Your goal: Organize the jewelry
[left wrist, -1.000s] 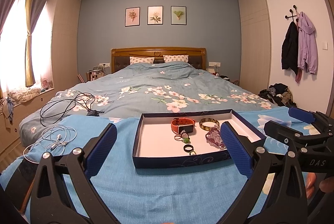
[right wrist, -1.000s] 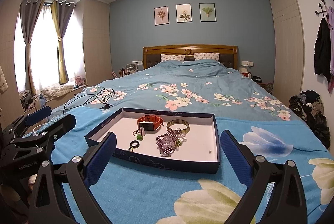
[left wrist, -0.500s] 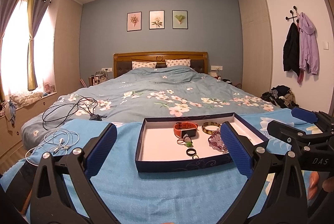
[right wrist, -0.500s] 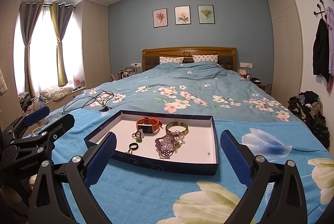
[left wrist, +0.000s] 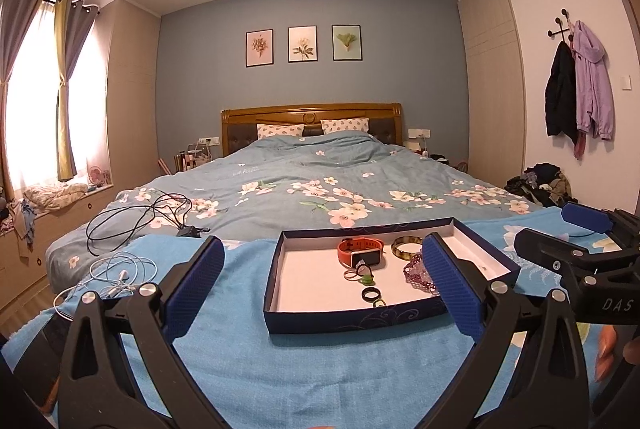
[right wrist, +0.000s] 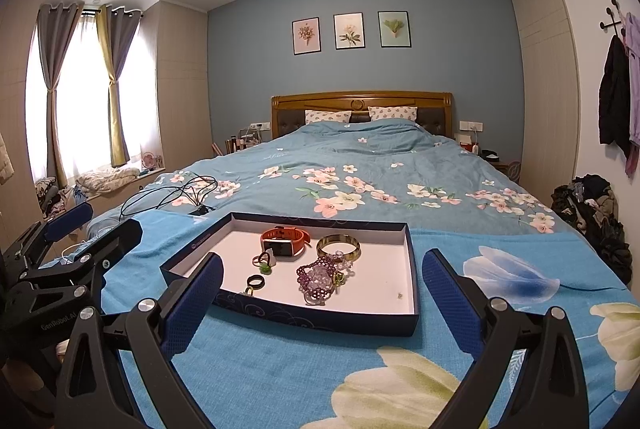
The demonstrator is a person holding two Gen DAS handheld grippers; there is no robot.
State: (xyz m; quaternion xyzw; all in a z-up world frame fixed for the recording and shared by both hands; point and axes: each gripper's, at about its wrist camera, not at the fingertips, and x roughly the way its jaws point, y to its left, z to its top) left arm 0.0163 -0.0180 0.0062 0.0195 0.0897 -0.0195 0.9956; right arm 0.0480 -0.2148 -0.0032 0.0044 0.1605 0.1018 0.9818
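Observation:
A shallow dark blue box (left wrist: 352, 321) (right wrist: 320, 321) with a white floor lies on a blue towel at the foot of the bed. In it lie an orange watch (left wrist: 360, 252) (right wrist: 285, 241), a gold bangle (left wrist: 407, 245) (right wrist: 338, 245), a purple bead bracelet (left wrist: 417, 273) (right wrist: 318, 279), a black ring (left wrist: 370, 294) (right wrist: 256, 281) and small green pieces (right wrist: 265, 267). My left gripper (left wrist: 320, 285) is open and empty, held above the towel before the box. My right gripper (right wrist: 320, 293) is open and empty, before the box too. Each gripper shows at the edge of the other's view.
Black cables (left wrist: 140, 217) and white earphones (left wrist: 116, 273) lie on the bed left of the box. A pile of clothes (right wrist: 592, 213) sits on the floor at right. Coats (left wrist: 576, 101) hang on the right wall. The window bench (right wrist: 104, 177) runs along the left.
Both grippers have tilted upward and drawn back slightly, so the box sits lower in both views and more ceiling shows. The jaws stayed open. The jewelry has not moved.

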